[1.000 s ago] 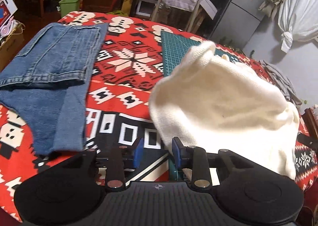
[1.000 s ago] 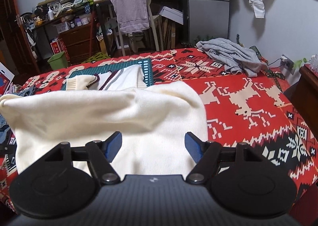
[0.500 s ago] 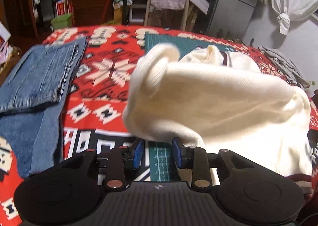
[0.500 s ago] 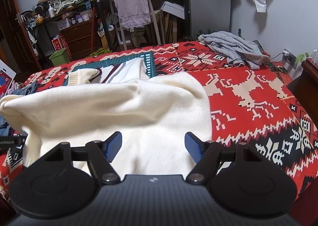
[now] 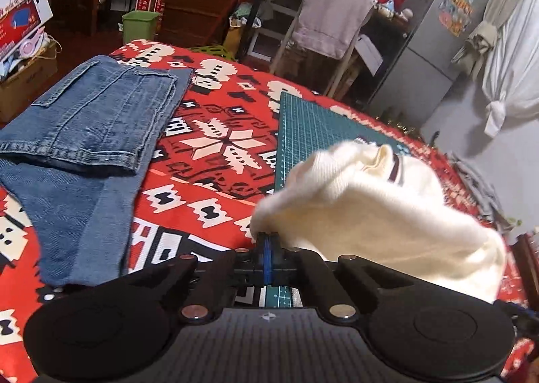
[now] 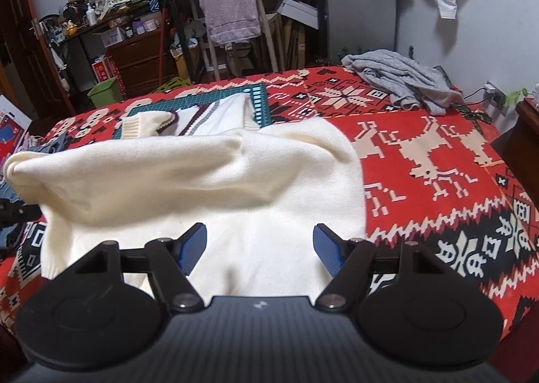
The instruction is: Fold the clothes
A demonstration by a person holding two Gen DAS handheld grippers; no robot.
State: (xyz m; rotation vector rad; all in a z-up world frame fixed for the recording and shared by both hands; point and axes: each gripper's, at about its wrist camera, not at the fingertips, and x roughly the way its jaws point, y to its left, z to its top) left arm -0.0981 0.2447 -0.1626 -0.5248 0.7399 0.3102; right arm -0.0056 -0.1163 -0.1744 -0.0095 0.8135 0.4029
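My left fingers (image 5: pixel 268 245) pinch the sweater's (image 5: pixel 370 211) lifted left edge, my right fingers (image 6: pixel 259 245) hang wide open over its near part, and the sweater lies mid-bed on the blanket (image 6: pixel 438 154), right of the jeans (image 5: pixel 84 133).

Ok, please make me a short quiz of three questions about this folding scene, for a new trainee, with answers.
1. True or false: the right gripper is shut on the cream sweater.
2. Which garment lies folded on the blanket? A) jeans B) towel C) scarf
3. Fill in: the left gripper pinches the sweater's ____.

Key: 1. False, its fingers stand apart. 2. A, the jeans. 3. Edge.
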